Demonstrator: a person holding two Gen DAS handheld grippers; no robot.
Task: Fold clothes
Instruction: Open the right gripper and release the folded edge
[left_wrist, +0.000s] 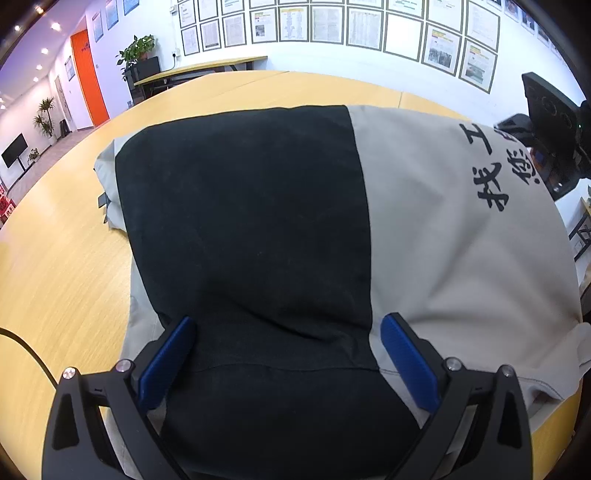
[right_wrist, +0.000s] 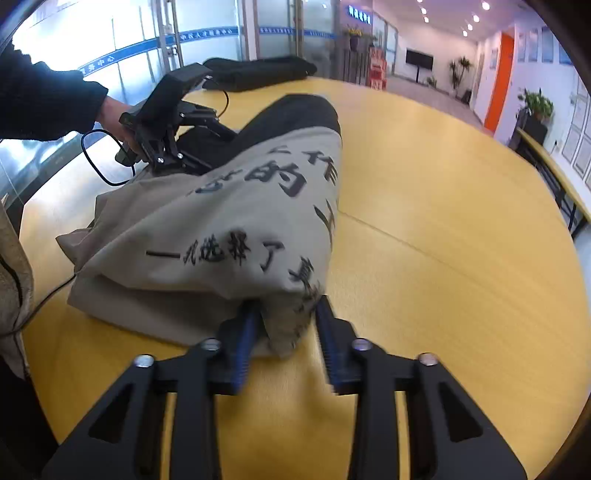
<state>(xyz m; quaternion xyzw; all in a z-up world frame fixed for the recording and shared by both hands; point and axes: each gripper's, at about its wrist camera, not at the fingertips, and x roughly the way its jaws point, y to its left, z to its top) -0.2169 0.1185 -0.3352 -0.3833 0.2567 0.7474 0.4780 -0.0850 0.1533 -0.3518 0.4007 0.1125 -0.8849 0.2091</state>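
The right tongs (right_wrist: 284, 314) are pinching a bunched corner of the beige-and-black garment (right_wrist: 221, 229), its fabric sitting between the blue pads. The garment is lying folded over on the yellow wooden table (right_wrist: 443, 240), printed black characters facing up. The left tongs (left_wrist: 288, 325) are standing spread wide over its black panel, gripping nothing. Farther back, a folded black cloth (right_wrist: 258, 72) is resting on the table.
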